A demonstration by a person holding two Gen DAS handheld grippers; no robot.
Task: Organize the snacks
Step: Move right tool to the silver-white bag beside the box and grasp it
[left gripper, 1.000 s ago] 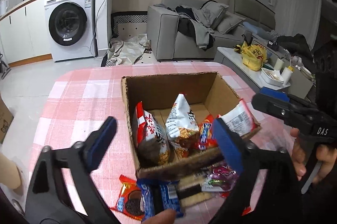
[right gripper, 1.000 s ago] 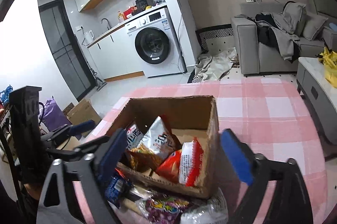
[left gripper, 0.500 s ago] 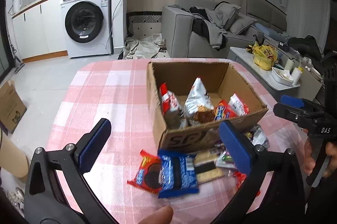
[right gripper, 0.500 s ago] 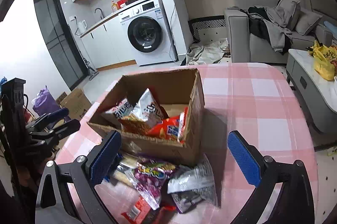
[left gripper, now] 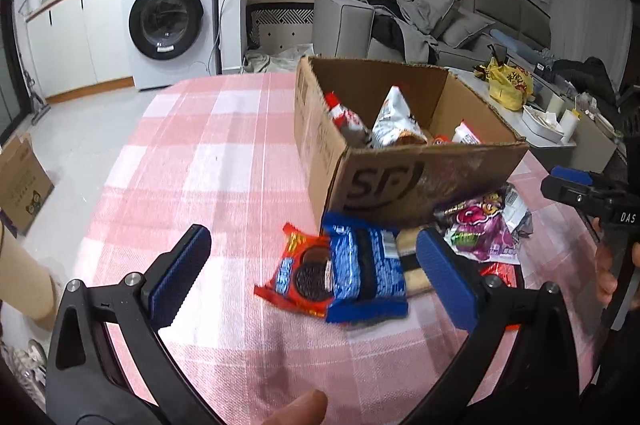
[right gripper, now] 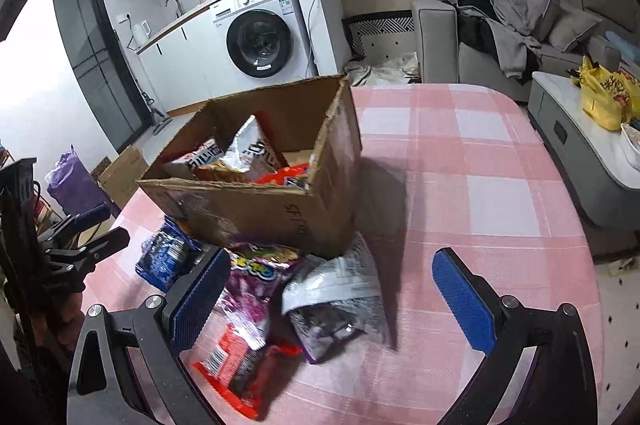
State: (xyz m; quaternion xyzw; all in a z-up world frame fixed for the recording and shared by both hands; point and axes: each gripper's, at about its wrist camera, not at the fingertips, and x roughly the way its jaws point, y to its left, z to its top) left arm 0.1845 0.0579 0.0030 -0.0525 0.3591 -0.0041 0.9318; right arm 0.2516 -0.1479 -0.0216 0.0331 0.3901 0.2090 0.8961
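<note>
Pink checked tablecloth (left gripper: 224, 153): blue cookie pack (left gripper: 364, 269) lies before the cardboard box (left gripper: 400, 181), nearest the wide-open left gripper (left gripper: 308, 265); right gripper (right gripper: 328, 289) also wide.

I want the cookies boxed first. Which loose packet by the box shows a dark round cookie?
The red packet, leftmost in the left wrist view, partly under the blue packet; the purple one shows none.
</note>
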